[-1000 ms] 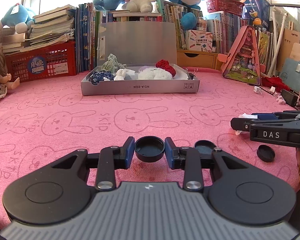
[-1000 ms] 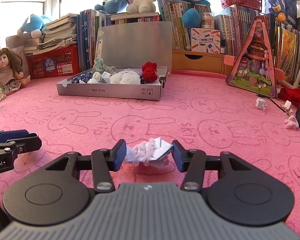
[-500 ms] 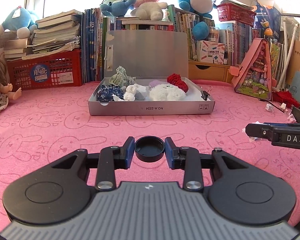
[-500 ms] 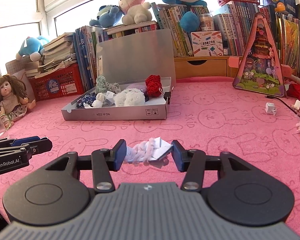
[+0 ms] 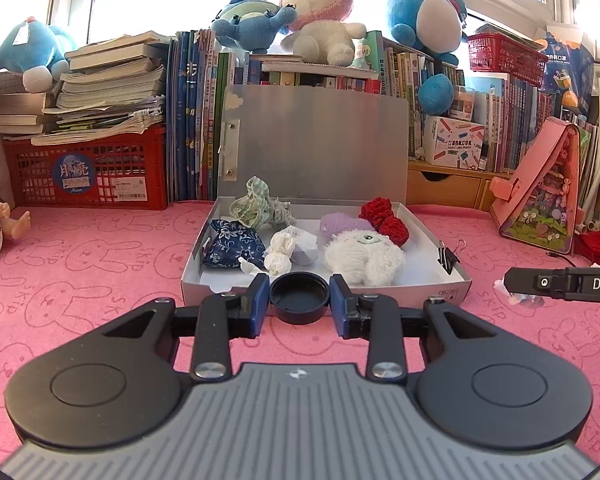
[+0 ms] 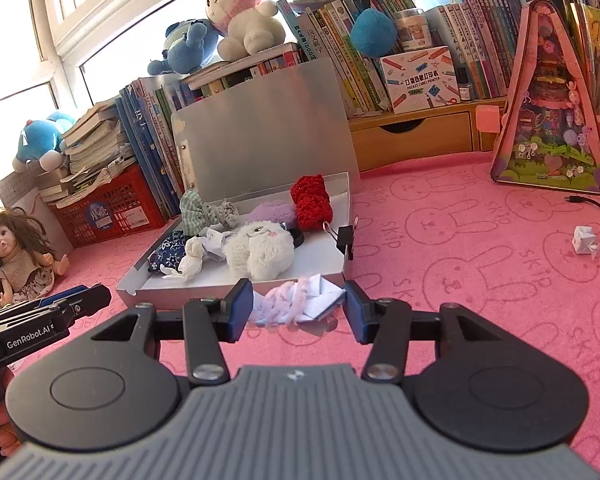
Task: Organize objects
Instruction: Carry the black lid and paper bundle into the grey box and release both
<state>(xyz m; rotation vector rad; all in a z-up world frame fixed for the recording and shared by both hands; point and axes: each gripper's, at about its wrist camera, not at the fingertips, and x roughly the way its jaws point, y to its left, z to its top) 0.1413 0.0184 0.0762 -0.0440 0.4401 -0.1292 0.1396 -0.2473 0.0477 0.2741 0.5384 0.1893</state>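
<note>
Gripping a round black cap [image 5: 299, 297] between its two blue pads, the left hand-held gripper [image 5: 299, 304] is shown just in front of the near wall of the open grey box [image 5: 420, 294]; its jaws are closed only to the cap's width, and the cap is held level, hollow side up. The right hand-held gripper [image 6: 296, 306] is shown clamped on a bundle of pale pink yarn and folded white paper [image 6: 300, 299], at the near right corner of the box [image 6: 168, 294]. The jaws are set wider here, and each pad is pressed against one end of the bundle. Inside the box are seen a blue patterned pouch [image 5: 232, 245], crumpled white paper [image 5: 281, 251], a white fluffy toy [image 5: 363, 257] and a red knitted piece [image 5: 385, 220]; a black binder clip [image 5: 446, 257] is fixed on the right wall of the box. The box is carried by a surface covered in pink rabbit-print cloth [image 5: 92, 264], with its lid raised at the far side. A small crumpled white paper [image 6: 585, 241] lies well to the right of the box.
</note>
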